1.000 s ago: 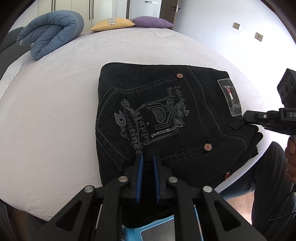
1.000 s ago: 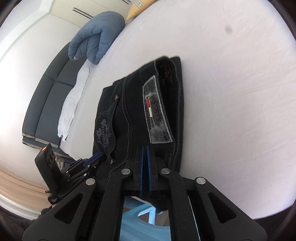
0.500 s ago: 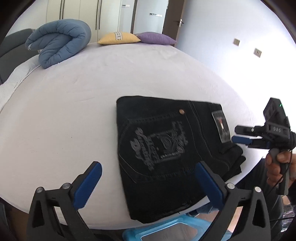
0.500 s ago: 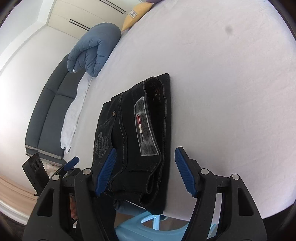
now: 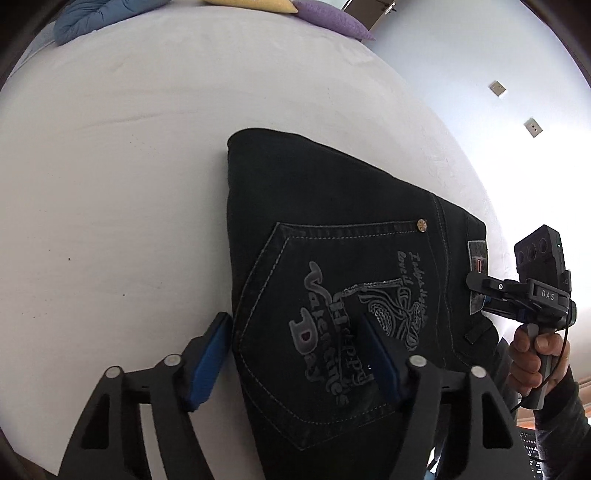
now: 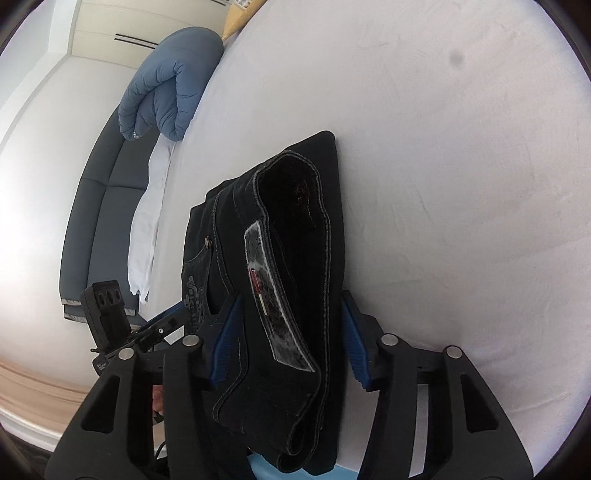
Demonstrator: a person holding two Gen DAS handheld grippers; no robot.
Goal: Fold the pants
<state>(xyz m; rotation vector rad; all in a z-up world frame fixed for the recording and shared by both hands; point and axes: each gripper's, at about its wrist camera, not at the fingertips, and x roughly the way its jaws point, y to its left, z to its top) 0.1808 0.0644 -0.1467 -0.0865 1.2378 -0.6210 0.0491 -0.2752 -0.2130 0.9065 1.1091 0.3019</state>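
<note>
The black pants [image 5: 332, 240] lie folded into a thick stack on the white bed, back pocket with grey lettering on top. My left gripper [image 5: 295, 362] is open, its blue pads straddling the stack's near left edge. My right gripper [image 6: 286, 343] is open with its jaws around the waistband end [image 6: 295, 258], where the grey patch [image 6: 266, 295] shows. The right gripper also shows in the left wrist view [image 5: 517, 295], at the waistband side. The left gripper shows in the right wrist view [image 6: 162, 325].
The white bed [image 5: 110, 166] spreads wide beyond the pants. A blue duvet [image 6: 170, 92] and yellow and purple pillows [image 5: 325, 18] lie at its far end. A dark sofa [image 6: 99, 221] stands beside the bed. A light blue stool [image 6: 258, 469] sits below the near edge.
Both grippers were shut on the pants a second ago, opened and pulled back, and now have moved in close again with jaws open around the stack's edges.
</note>
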